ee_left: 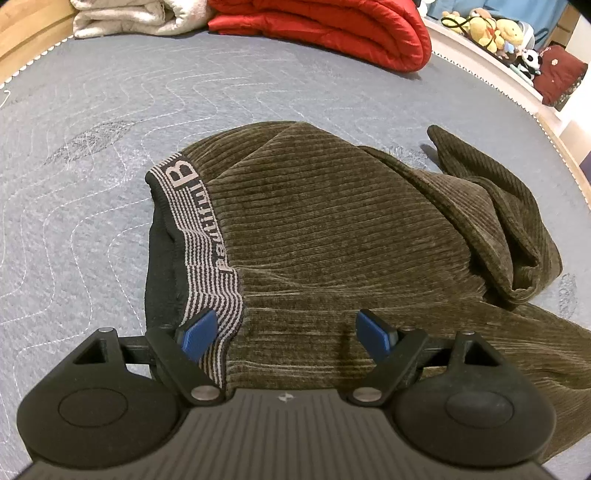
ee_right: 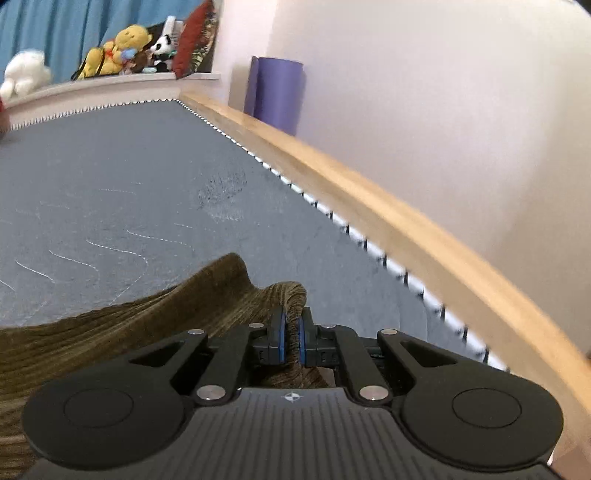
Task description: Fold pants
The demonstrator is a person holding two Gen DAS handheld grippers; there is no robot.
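Olive-brown corduroy pants point(ee_left: 325, 236) lie crumpled on a grey quilted mattress point(ee_left: 92, 155), their striped waistband point(ee_left: 199, 236) with lettering turned up at the left. My left gripper point(ee_left: 291, 334) hovers open over the waist end, blue pads wide apart, one over the waistband and one over the corduroy. In the right wrist view my right gripper point(ee_right: 291, 338) is shut on a raised fold of the pants point(ee_right: 291, 295), the cloth pinched between its blue pads. The rest of that cloth point(ee_right: 110, 332) trails off to the left.
A red quilt point(ee_left: 332, 29) and a pale folded blanket point(ee_left: 140, 16) lie at the far end of the mattress. Plush toys point(ee_right: 122, 51) sit on a ledge. A wooden bed rail point(ee_right: 369, 192) runs along the right edge beside a wall and a purple roll point(ee_right: 277, 92).
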